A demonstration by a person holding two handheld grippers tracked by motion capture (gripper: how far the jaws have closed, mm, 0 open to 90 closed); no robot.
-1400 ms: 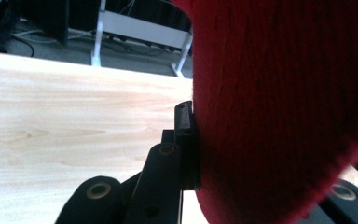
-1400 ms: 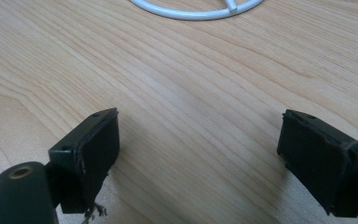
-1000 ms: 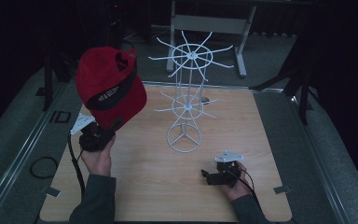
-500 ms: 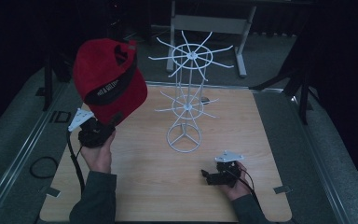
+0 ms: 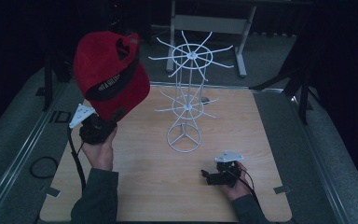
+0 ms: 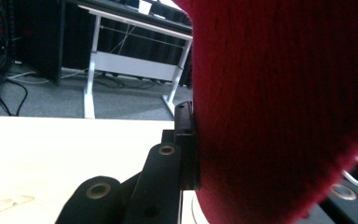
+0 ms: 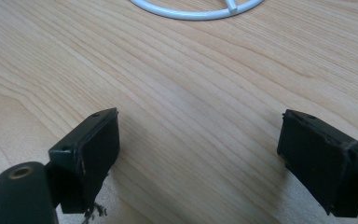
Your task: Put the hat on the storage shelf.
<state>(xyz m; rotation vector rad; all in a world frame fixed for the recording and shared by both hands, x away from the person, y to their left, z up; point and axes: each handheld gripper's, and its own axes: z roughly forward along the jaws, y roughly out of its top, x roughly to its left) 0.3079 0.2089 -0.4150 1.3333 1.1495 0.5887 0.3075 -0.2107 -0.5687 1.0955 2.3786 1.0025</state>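
A red cap [image 5: 109,79] with a black band is held up over the table's left side, beside the white wire rack [image 5: 186,107]. My left gripper [image 5: 114,115] is shut on the cap's lower edge. In the left gripper view the cap [image 6: 279,107] presses against one black finger [image 6: 185,140] and hides the other jaw. My right gripper [image 5: 207,177] rests low on the table near the front right. It is open, with bare wood between its jaws [image 7: 200,154]. The rack's round base [image 7: 196,11] lies just ahead of it.
The rack stands in the middle of the wooden table [image 5: 242,130], its spokes spreading at two levels. A white-legged desk [image 5: 209,23] stands beyond the far edge. A black cable [image 5: 42,165] loops on the floor at the left.
The red cap and my left gripper have drifted slightly up and away from the front edge. The right gripper has not moved.
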